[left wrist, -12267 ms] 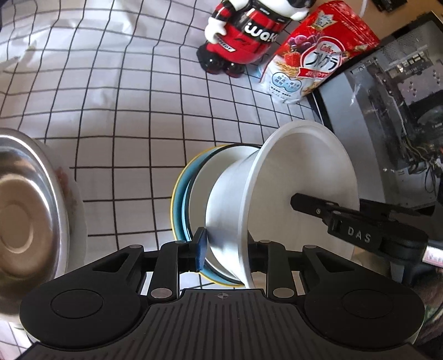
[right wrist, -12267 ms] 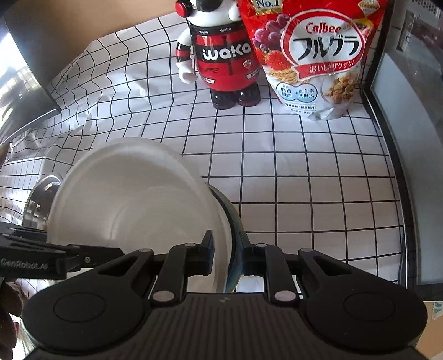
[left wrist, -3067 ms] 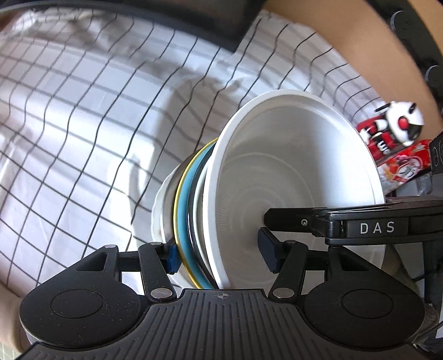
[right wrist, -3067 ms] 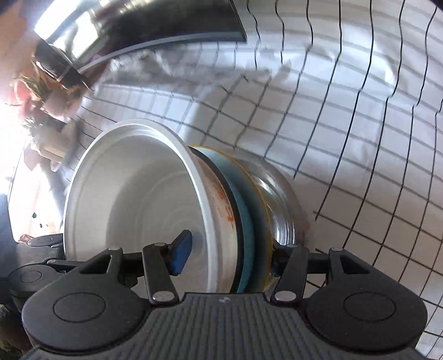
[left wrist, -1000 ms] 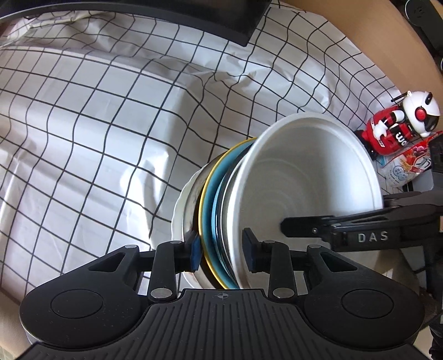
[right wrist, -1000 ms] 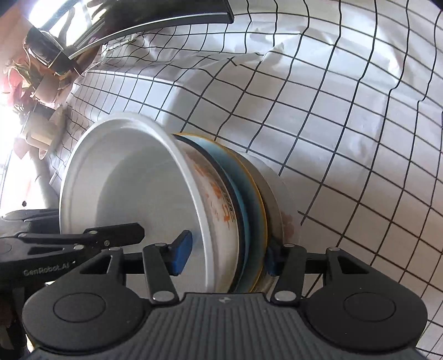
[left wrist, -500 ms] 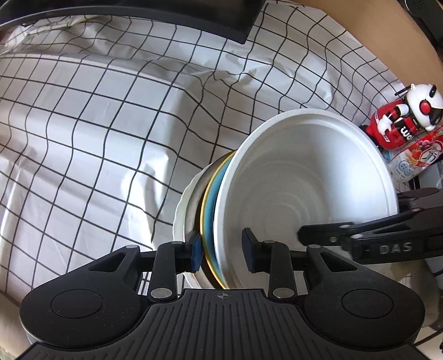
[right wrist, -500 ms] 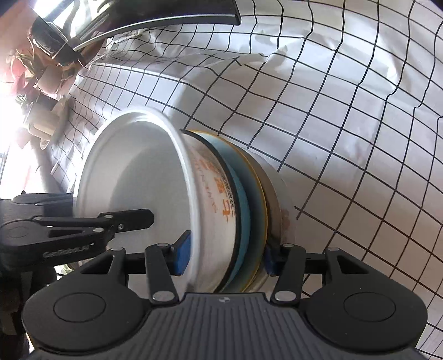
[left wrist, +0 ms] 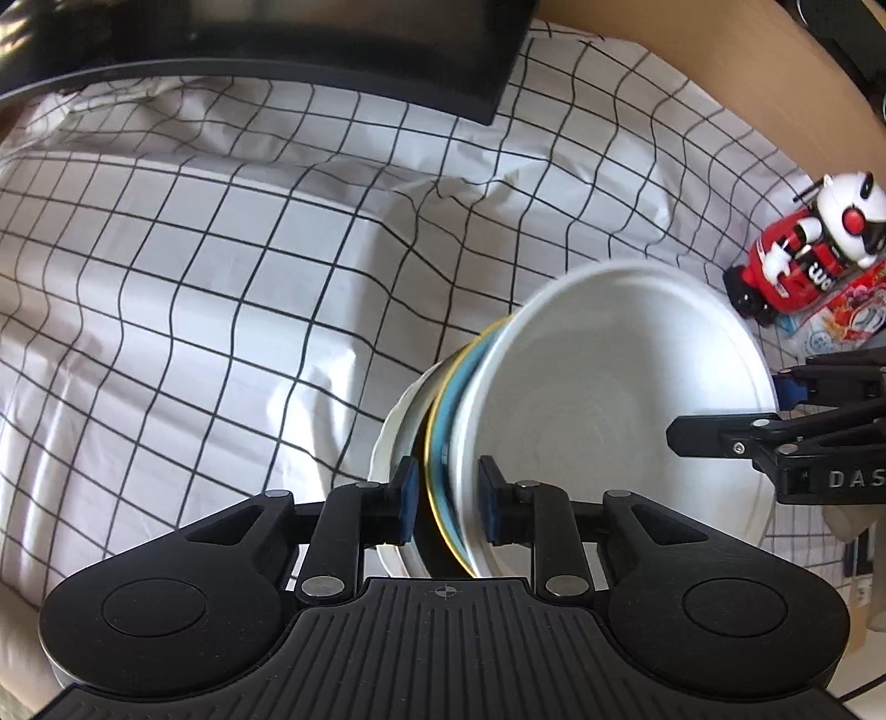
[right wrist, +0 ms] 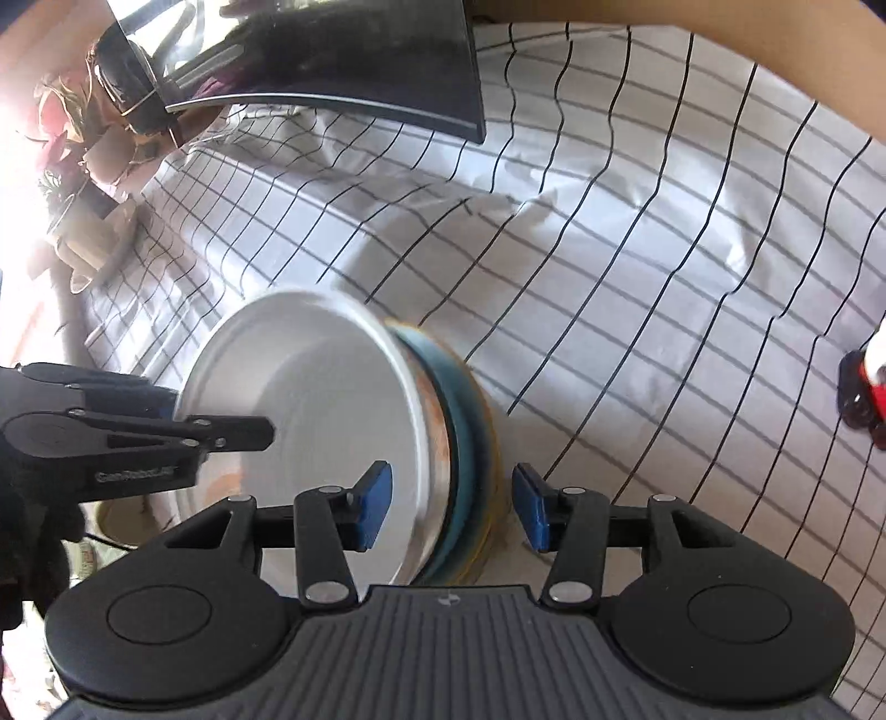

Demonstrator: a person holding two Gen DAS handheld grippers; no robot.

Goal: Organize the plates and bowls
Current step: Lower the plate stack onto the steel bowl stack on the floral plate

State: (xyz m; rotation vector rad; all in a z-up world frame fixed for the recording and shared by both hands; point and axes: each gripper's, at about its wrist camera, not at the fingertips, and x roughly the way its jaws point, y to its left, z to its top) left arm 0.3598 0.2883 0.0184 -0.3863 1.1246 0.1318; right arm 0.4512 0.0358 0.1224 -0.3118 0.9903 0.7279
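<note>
Left wrist view, 6 o'clock: left gripper, jaws closed on the rim of the stack of plates and bowls.
Stack make-up: white bowl foremost, then a blue plate with yellow rim, a dark layer, and a white plate at the back.
Stack attitude: on edge, bowl opening facing 3 o'clock.
Right gripper: at 3 o'clock, one black finger overlapping the bowl rim; a blue pad shows just behind it.
Surface: bench under a checked cloth.
Other items: toy figure and a red packet at 2 o'clock; dark panel at 12 o'clock.

Right wrist view, 6 o'clock: right gripper, jaws spread, both pads clear of the stack standing between them.
Bowl: opening faces 9 o'clock; image blurred.
Left gripper: at 9 o'clock, finger across the bowl rim.
Cloth: creased.
</note>
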